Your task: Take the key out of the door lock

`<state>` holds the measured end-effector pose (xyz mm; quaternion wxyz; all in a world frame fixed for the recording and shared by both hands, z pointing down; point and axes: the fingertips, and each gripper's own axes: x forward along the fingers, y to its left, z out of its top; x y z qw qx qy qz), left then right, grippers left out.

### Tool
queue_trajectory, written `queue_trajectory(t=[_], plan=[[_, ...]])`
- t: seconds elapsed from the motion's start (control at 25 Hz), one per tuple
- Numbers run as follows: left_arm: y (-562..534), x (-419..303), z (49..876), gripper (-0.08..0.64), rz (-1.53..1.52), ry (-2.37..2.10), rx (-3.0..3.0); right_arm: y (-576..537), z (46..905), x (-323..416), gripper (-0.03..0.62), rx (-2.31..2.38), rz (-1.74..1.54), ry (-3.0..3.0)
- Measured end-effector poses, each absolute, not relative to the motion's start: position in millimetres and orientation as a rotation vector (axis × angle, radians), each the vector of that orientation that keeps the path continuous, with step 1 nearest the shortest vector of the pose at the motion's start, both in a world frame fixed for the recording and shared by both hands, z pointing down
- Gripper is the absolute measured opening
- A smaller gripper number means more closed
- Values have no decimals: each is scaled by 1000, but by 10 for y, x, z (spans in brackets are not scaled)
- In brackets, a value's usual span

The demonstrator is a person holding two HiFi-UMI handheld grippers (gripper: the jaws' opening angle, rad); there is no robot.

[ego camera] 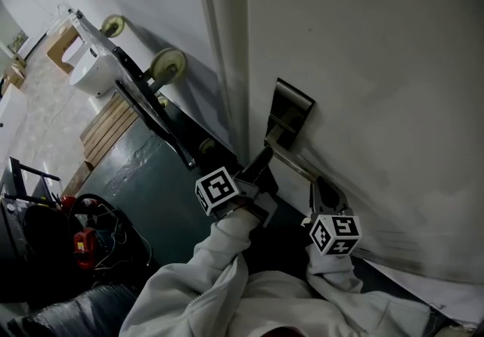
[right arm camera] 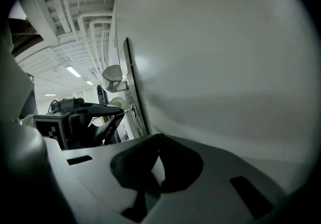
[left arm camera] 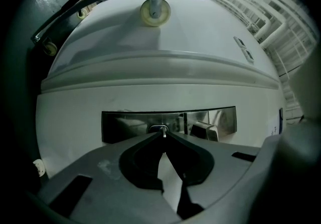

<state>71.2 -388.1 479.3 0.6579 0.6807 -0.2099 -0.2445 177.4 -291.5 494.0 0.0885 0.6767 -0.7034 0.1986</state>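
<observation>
The left hand-held gripper [left arm camera: 163, 136] was clamped thinly on the key [left arm camera: 161, 129] at the lock [left arm camera: 125, 125]. Pulled askew, the key could jam or slip free. The right hand-held gripper [right arm camera: 156, 140] sat closed, empty.

no words, numbers or brand names can be read anywhere; the marker cubes [ego camera: 219, 189] [ego camera: 335, 233] carry only black-and-white square patterns.

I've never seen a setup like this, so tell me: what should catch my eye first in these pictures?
The left gripper, shut on a small key that sits in the shiny metal lock plate of a white door, draws the eye first. Next comes the lever handle just beside the key, and the right gripper, shut and empty, close to the door's face.
</observation>
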Motion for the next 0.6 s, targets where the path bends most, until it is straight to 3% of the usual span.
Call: queue_trajectory(t=[0.6], plan=[[-3796, 631, 4796, 26, -554, -484, 1535, -2931, 4963, 1763, 52, 1992, 598, -2099]])
